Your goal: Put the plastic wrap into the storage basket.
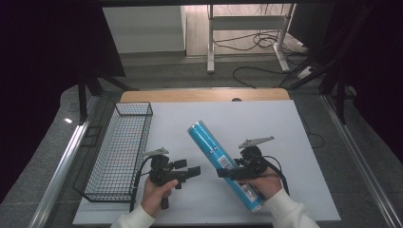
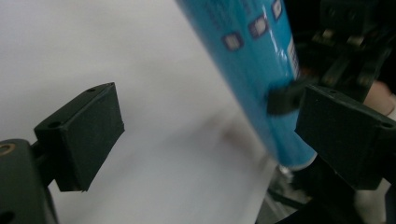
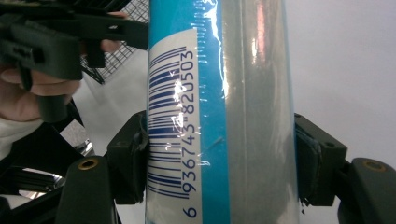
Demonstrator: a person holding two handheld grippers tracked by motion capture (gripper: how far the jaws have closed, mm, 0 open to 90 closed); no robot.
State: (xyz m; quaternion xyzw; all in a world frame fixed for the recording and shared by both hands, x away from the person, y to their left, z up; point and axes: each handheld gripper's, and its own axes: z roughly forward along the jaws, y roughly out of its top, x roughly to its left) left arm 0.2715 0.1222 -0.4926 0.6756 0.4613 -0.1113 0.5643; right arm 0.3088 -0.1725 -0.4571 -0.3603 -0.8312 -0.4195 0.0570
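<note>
The blue tube (image 1: 222, 164) is held slantwise just above the white surface (image 1: 285, 142), clamped near its lower half by the right tongs (image 3: 219, 158), probably so it can be carried toward the wire basket (image 1: 119, 152) at left. It is seen as a long glossy cylinder with a barcode label and clear wrap. The left tongs (image 2: 210, 126) are spread wide, empty, just beside the tube.
</note>
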